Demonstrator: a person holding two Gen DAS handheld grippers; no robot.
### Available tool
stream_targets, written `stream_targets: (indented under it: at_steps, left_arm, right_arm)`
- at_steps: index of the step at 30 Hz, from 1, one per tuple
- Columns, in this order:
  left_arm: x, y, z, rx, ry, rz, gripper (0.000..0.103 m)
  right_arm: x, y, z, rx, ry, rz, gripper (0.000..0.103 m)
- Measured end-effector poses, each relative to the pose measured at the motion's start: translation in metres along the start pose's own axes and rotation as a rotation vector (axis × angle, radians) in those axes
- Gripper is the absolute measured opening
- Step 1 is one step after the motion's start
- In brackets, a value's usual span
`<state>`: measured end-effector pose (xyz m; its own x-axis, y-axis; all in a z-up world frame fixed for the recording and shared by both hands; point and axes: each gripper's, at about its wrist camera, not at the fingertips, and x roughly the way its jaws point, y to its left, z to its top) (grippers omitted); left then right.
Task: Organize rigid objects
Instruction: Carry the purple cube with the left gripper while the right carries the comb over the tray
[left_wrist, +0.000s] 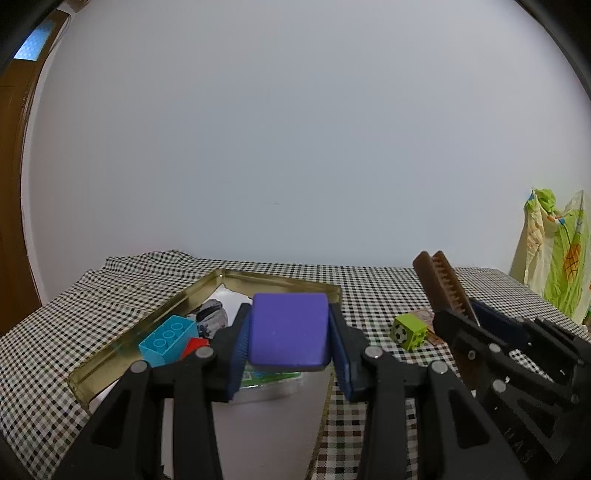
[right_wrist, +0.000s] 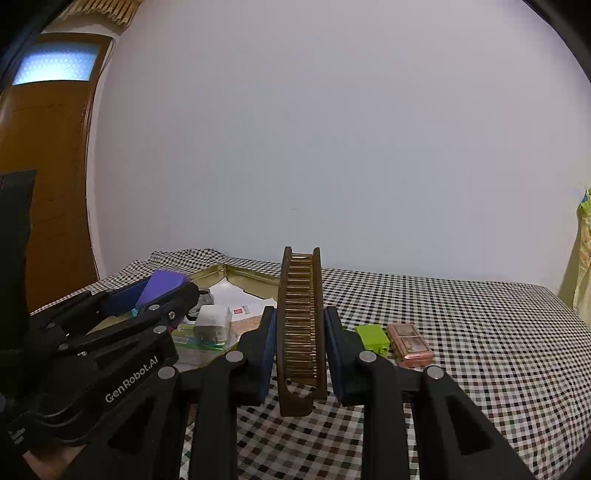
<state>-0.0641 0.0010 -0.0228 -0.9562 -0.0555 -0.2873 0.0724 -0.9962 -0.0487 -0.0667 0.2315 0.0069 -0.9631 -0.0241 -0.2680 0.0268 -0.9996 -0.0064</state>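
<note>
Checked-cloth counter (right_wrist: 461, 332) lies bare to the right up to the wall. Gold-rimmed tray (left_wrist: 155, 314) sits left, holding a blue brick (left_wrist: 168, 341). Left tool (left_wrist: 290, 332) hangs over the tray, clenched on a purple block (left_wrist: 290, 330). Right tool (right_wrist: 301, 332) grips a brown comb (right_wrist: 301, 314) upright above the cloth. Green cube (right_wrist: 373, 338) touches a pink case (right_wrist: 410, 343).

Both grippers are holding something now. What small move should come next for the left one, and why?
Probably lower the purple block into the gold tray and open the left gripper: it hangs above the tray, where the blue brick already lies.
</note>
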Motion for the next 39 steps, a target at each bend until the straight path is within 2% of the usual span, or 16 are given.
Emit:
stream_targets:
  at_steps: [15,24,39]
  left_arm:
    - [-0.004,0.013,-0.003,-0.025,-0.019,0.012,0.039]
    - [-0.014,0.014,-0.002,-0.027,-0.056,0.009,0.039]
    - [-0.011,0.053,-0.002,-0.062,-0.030,0.049,0.039]
  right_arm:
    - [-0.013,-0.015,-0.001,-0.013,0.002,0.026,0.028]
    - [-0.018,-0.026,-0.004,-0.020,0.001,0.046,0.028]
    - [-0.006,-0.036,0.001,-0.045,0.031,0.102,0.028]
